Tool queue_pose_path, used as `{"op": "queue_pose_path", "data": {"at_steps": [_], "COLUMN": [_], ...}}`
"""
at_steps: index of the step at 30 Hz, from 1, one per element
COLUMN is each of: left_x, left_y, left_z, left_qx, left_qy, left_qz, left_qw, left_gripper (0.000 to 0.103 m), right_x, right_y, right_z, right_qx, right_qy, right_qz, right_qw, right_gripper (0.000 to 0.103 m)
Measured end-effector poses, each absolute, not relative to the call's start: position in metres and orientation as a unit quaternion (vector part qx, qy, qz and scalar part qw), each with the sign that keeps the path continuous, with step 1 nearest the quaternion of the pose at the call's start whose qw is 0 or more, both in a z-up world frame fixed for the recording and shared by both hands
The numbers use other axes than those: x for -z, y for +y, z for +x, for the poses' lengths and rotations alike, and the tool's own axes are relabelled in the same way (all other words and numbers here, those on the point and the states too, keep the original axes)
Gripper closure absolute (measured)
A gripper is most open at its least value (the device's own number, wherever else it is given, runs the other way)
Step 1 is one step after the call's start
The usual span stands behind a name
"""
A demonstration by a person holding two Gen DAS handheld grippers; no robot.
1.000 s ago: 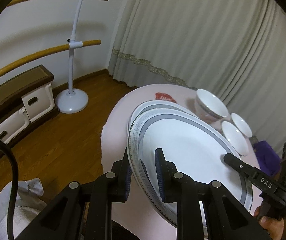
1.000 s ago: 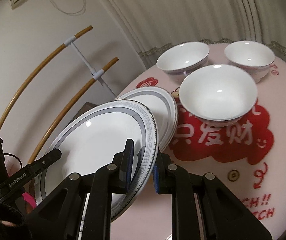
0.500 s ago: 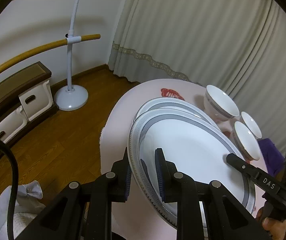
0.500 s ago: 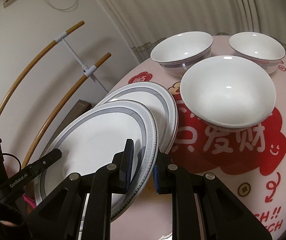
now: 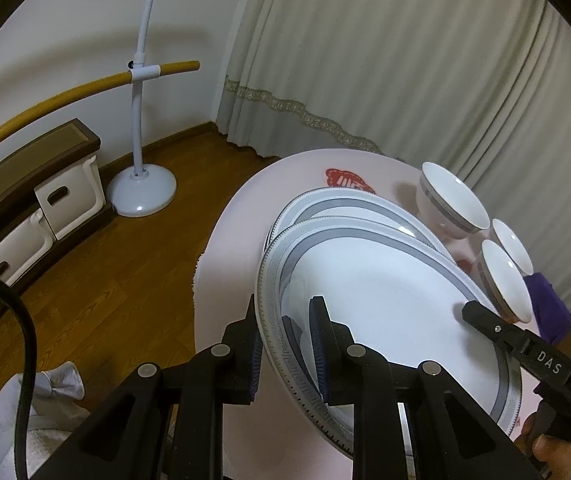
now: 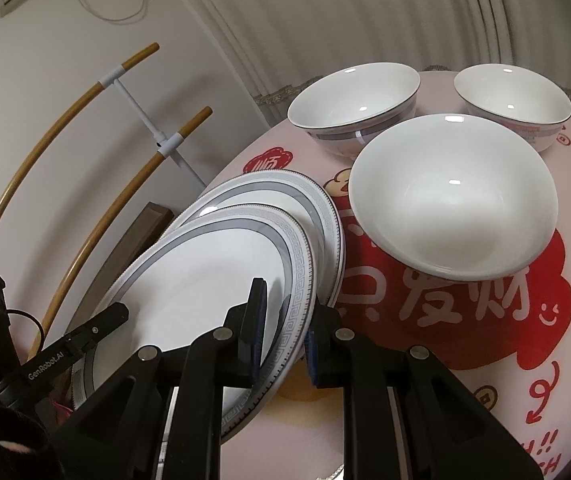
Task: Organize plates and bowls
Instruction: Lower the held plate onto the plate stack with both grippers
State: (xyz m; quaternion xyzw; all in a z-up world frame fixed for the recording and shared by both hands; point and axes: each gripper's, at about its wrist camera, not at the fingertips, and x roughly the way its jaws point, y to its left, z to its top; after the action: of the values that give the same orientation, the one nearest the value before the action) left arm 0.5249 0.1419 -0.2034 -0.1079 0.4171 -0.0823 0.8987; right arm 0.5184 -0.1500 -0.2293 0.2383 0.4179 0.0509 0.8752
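Observation:
A white plate with a grey patterned rim [image 5: 385, 300] [image 6: 205, 276] is held by both grippers just above a second matching plate [image 5: 349, 208] [image 6: 285, 196] lying on the pink table. My left gripper [image 5: 285, 320] is shut on the near rim of the held plate. My right gripper [image 6: 281, 316] is shut on its opposite rim. Three white bowls stand beyond: a large plain one [image 6: 453, 196], a grey-banded one [image 6: 353, 100] [image 5: 453, 200] and a smaller one [image 6: 513, 100].
The round table [image 6: 485, 360] has a pink cloth with a red print. To the left are a wooden floor [image 5: 105, 260], a white stand with wooden bars [image 5: 141, 100], a low cabinet [image 5: 25, 200] and curtains [image 5: 365, 60] behind.
The held plate has moved forward and lower over the plate on the table, overlapping it more. Both grippers kept their hold.

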Motion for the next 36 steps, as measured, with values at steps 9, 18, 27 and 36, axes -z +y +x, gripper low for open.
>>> {"op": "queue_pose_path", "data": {"at_steps": [9, 18, 27, 36], "left_x": [0.209, 0.209, 0.207, 0.206], "left_y": [0.141, 0.141, 0.140, 0.141], "left_z": [0.530, 0.531, 0.533, 0.532], "left_qx": [0.085, 0.086, 0.086, 0.085], "left_qy": [0.423, 0.426, 0.427, 0.422], "left_qz": [-0.109, -0.111, -0.109, -0.106], "left_qw": [0.896, 0.894, 0.894, 0.896], "left_gripper": [0.085, 0.085, 0.085, 0.085], "right_x": [0.222, 0.217, 0.217, 0.226], "right_y": [-0.142, -0.135, -0.131, -0.130], "right_z": [0.520, 0.518, 0.519, 0.515], "right_qx": [-0.027, -0.005, 0.007, 0.016], "right_qy": [0.430, 0.433, 0.440, 0.449], "right_qz": [0.229, 0.222, 0.206, 0.186], "right_qw": [0.873, 0.874, 0.874, 0.874], "right_gripper": [0.086, 0.084, 0.083, 0.080]}}
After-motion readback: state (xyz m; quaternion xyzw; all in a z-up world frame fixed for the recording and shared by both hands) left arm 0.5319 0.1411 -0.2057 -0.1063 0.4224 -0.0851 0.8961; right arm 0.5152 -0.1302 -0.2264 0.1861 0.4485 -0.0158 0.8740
